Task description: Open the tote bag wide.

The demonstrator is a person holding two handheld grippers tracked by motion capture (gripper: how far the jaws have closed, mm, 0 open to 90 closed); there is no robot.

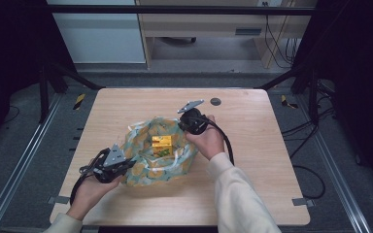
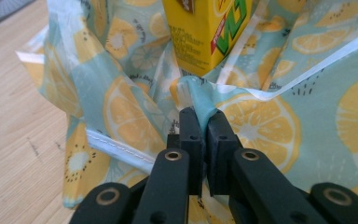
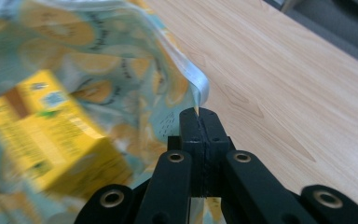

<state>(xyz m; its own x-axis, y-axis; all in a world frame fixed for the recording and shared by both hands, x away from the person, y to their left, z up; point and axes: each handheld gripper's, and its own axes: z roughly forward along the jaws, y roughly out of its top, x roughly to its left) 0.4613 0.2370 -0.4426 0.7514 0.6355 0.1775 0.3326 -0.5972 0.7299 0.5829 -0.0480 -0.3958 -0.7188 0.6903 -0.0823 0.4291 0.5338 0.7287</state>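
Lying near the middle of a pale wooden table (image 1: 252, 126) with rounded corners and a visible grain: a thin, glossy bag (image 1: 148, 167), light teal, printed with yellow lemon slices and edged in white stitching. Crumpling and billowing into soft folds, mouth gaping upward. Sitting inside it, a small rectangular yellow carton (image 1: 161, 144) with green and red lettering, sharp-cornered and smooth, blurred in the right gripper view.

Pinching a gathered fold of the bag's near-left side between black, blocky jaws: the left gripper (image 2: 204, 122), closed down tight on the cloth-like film, held in the left hand (image 1: 88, 191). Clamping the white-hemmed rim at the far-right side: the right gripper (image 3: 198, 112), jaws pressed together on the thin edge, gripped by the right hand (image 1: 208, 141) in a cream sleeve.

Showing on the table beyond the bag, a small dark round disc (image 1: 215, 101).
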